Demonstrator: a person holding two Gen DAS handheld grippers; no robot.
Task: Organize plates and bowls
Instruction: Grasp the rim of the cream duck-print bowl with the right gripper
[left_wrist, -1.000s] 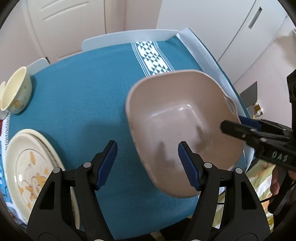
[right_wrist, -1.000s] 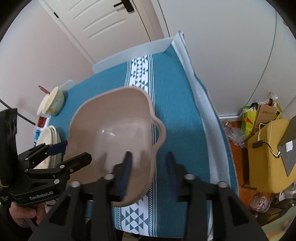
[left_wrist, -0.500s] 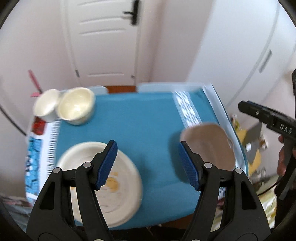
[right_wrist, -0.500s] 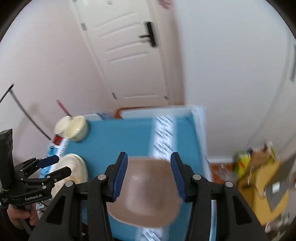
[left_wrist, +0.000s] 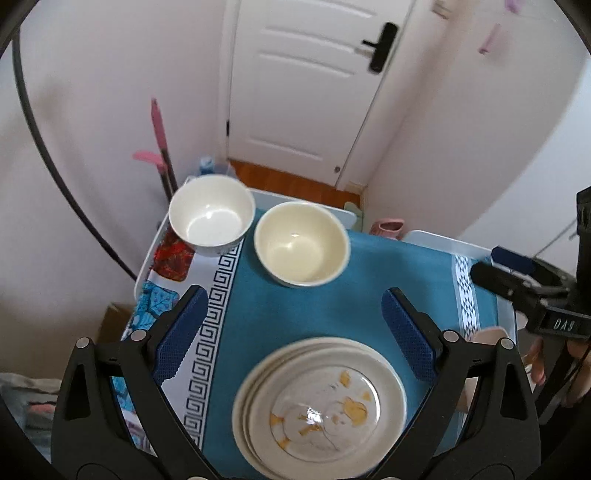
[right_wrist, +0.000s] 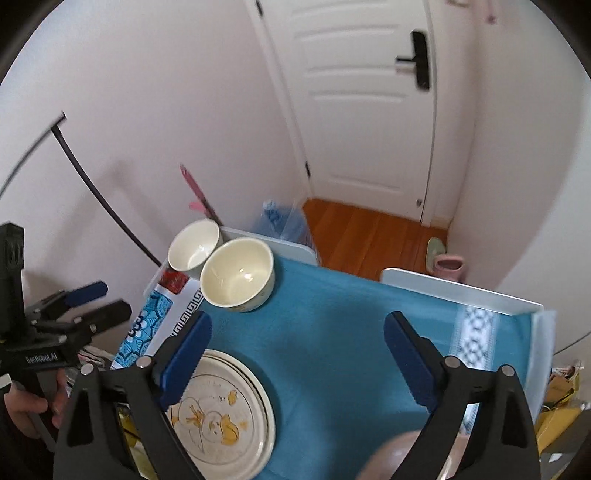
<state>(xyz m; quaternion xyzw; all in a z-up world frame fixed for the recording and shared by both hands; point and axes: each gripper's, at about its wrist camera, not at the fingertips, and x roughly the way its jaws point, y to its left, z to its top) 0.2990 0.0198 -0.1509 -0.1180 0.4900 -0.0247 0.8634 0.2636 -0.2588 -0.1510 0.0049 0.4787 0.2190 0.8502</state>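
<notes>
A stack of cream plates with a yellow cartoon print lies on the blue cloth at the near edge; it also shows in the right wrist view. A cream bowl and a white bowl stand side by side at the far left; both show in the right wrist view, cream and white. A beige bowl sits at the near right edge, mostly hidden. My left gripper is open and empty above the plates. My right gripper is open and empty above the cloth.
The small table has a white rim and a patterned white cloth strip on its left. A white door and wooden floor lie beyond. A pink broom leans on the left wall. Clutter lies on the floor at right.
Both grippers have pulled up and back from the beige bowl, which now rests at the near right of the table. My right gripper let it go and opened wide.
</notes>
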